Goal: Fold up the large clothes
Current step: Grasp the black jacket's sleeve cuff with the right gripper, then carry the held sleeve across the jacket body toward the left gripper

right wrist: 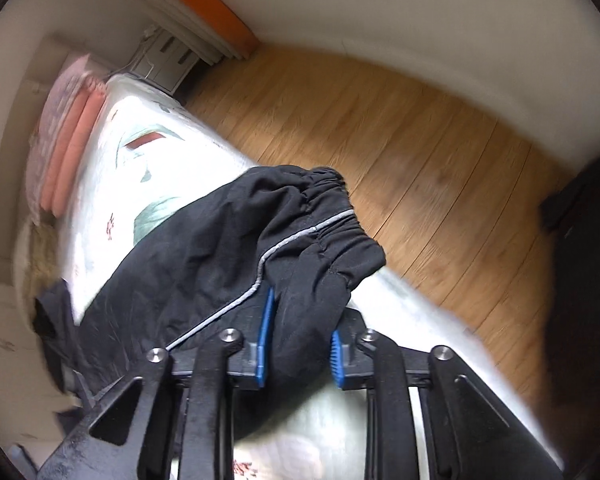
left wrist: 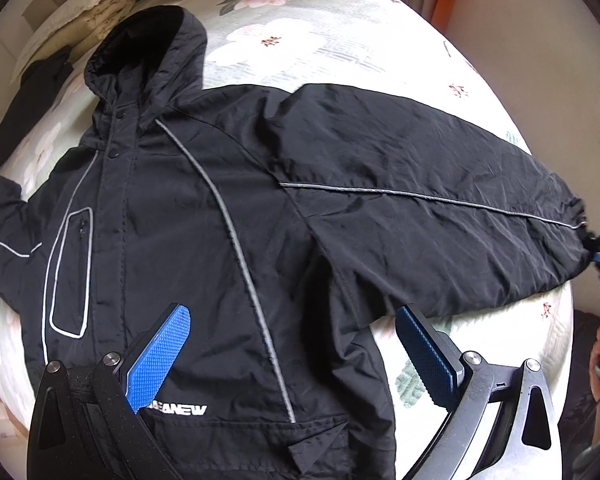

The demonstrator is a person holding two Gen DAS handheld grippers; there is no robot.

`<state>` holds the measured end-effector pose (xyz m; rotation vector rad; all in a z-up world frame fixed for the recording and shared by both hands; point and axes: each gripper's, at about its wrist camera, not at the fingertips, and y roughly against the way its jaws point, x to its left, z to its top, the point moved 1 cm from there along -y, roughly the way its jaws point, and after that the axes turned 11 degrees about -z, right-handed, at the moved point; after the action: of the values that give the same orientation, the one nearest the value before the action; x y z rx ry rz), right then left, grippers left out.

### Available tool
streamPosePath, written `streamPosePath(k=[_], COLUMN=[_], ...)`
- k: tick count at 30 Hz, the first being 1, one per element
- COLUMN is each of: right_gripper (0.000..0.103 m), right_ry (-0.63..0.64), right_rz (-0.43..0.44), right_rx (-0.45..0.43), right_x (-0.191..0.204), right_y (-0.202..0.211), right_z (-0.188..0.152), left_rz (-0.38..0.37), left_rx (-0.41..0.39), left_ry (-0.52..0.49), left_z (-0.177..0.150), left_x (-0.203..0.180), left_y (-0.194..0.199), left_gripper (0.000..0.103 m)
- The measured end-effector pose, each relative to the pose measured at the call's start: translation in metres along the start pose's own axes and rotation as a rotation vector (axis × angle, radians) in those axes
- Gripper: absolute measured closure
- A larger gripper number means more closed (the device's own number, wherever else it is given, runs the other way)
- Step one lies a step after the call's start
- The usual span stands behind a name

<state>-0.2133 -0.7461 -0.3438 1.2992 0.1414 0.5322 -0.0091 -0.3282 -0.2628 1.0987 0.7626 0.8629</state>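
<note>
While the left gripper point(left wrist: 296, 360) gapes, the right gripper point(right wrist: 300, 344) pinches the jacket's sleeve point(right wrist: 300, 240).

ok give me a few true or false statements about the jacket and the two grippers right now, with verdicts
1. The black hooded jacket lies front side up on the floral bedspread. True.
2. The right gripper is open and holds nothing. False: its blue pads are closed on the sleeve just behind the elastic cuff.
3. The left gripper is open, hovering over the jacket's lower hem area. True.
4. The jacket's hood is folded down over the chest. False: it lies spread out above the collar.
5. The floor beside the bed is carpeted. False: it is wood planking.
</note>
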Motion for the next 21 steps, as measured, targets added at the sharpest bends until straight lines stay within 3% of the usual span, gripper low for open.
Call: streamPosePath(k=[6,13,18,21], right_gripper=[0.085,0.085,0.085,0.085], right_ry=[0.278,0.576,0.808,0.929], right_rz=[-0.174,-0.08,-0.01,0.024], right_rx=[-0.223,-0.344,-0.34,-0.317], right_x=[0.09,0.229,0.334,0.396], right_y=[0.076,0.139,0.145,0.127], right_z=[-0.031,-0.099,-0.192,-0.253], left_rz=[0.03,0.047,0.053,0.088], left_rx=[-0.024,-0.065,-0.105,-0.134], left_ry=[0.016,0.107,0.177,0.222], left_z=[-0.005,-0.007,-0.009,-0.016], left_x=[0.03,0.097,0.156,0.19], left_y=[0.005,0.023,0.044,0.055], left_gripper=[0.002,0.006,0.007,0.007])
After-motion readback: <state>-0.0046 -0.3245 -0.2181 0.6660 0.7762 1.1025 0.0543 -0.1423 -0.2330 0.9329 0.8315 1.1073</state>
